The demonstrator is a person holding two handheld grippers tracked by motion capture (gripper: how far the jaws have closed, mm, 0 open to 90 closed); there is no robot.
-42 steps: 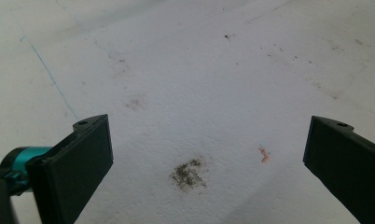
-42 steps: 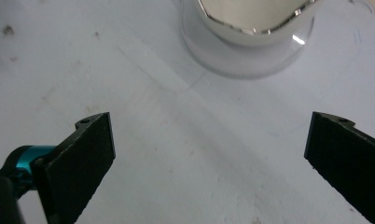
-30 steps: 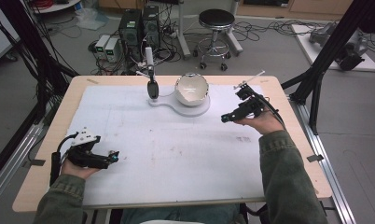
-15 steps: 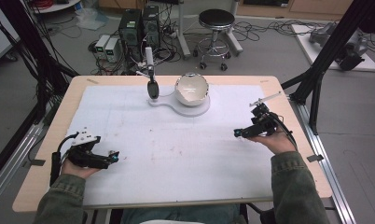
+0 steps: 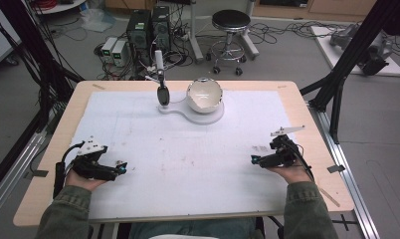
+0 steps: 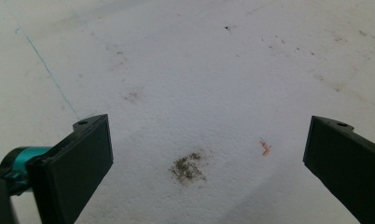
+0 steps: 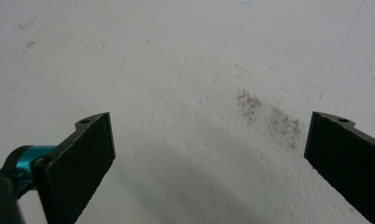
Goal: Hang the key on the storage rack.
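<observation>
The left tool [image 5: 119, 169] rests at 8 o'clock on the worktop [image 5: 44, 179], jaws wide apart, empty. A white bowl [image 5: 204, 94] sits at 12 o'clock; it looks hard and breakable, so hold its rim. The right tool [image 5: 256, 160], at 4 o'clock, is wide apart too.

Both forearms reach in low over the counter [image 5: 307, 129], each hand holding its tool, the left tool [image 5: 119, 169] and right tool [image 5: 255, 160] spread wide and empty.
</observation>
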